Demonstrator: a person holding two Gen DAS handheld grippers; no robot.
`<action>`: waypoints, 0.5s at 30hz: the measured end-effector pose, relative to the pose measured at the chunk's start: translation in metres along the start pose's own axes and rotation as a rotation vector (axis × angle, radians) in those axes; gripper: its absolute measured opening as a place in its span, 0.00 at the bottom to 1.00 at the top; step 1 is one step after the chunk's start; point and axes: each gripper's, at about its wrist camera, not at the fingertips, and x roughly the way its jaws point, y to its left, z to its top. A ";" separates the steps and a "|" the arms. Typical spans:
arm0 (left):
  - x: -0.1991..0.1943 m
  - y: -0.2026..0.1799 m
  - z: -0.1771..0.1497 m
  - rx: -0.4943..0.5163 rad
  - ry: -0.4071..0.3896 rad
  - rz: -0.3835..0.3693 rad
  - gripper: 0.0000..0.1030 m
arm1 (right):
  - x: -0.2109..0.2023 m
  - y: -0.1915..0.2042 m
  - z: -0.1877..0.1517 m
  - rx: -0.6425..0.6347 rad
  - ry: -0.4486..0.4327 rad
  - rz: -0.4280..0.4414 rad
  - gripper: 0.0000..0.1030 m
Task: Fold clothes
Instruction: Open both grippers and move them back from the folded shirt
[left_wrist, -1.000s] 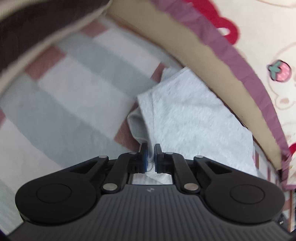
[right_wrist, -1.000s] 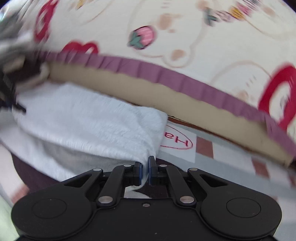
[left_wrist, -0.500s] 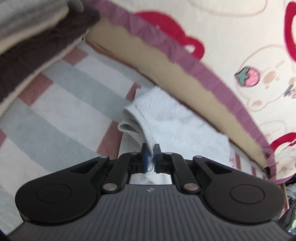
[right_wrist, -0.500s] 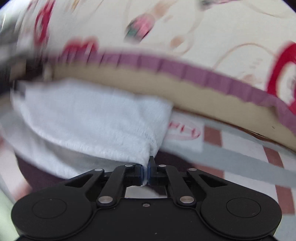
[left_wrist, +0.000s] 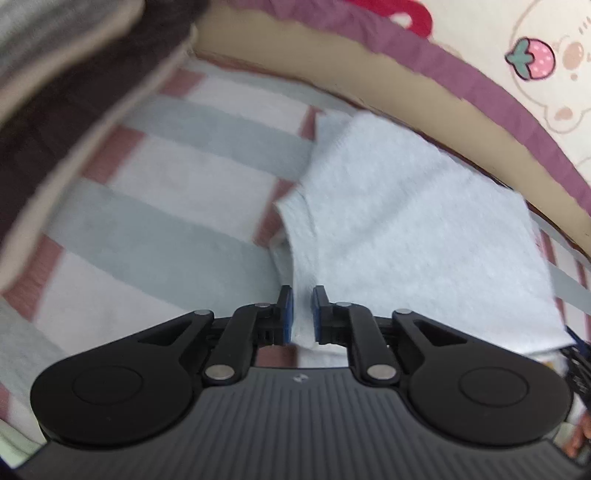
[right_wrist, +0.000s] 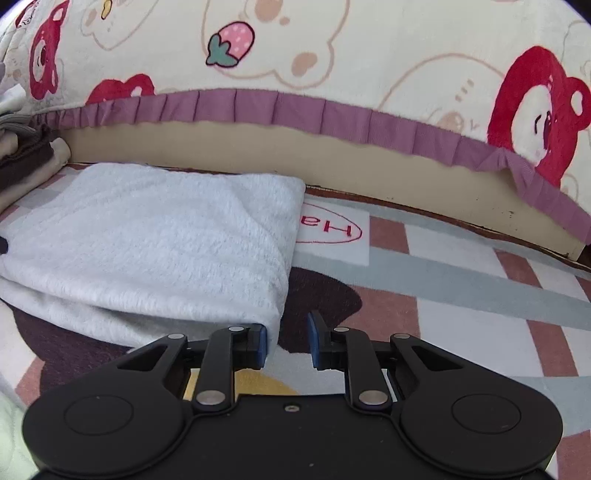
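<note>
Both grippers just let go: right gripper (right_wrist: 286, 341) now gapes beside the corner it pinched, left gripper (left_wrist: 300, 314) parted, cloth loose between. Folded pale garment (right_wrist: 155, 251) lies flat on the striped mat (right_wrist: 461, 288) against the cushion (right_wrist: 332, 158), so this fold looks placed

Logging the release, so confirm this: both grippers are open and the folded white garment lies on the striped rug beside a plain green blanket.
One thing is wrong: the blanket is cream with red bears and strawberries, edged by a purple ruffle, as the right wrist view shows. The left gripper and right gripper are open, and the white garment lies on the striped rug.
</note>
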 end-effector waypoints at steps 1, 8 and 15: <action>-0.003 0.000 0.001 0.018 -0.022 0.027 0.10 | -0.002 0.000 -0.001 -0.001 0.007 0.000 0.20; -0.007 -0.016 0.000 0.099 -0.076 -0.046 0.11 | -0.009 -0.020 0.001 0.174 0.186 0.071 0.20; 0.014 -0.055 -0.012 0.269 0.008 -0.122 0.27 | -0.036 -0.056 0.012 0.397 0.046 0.145 0.37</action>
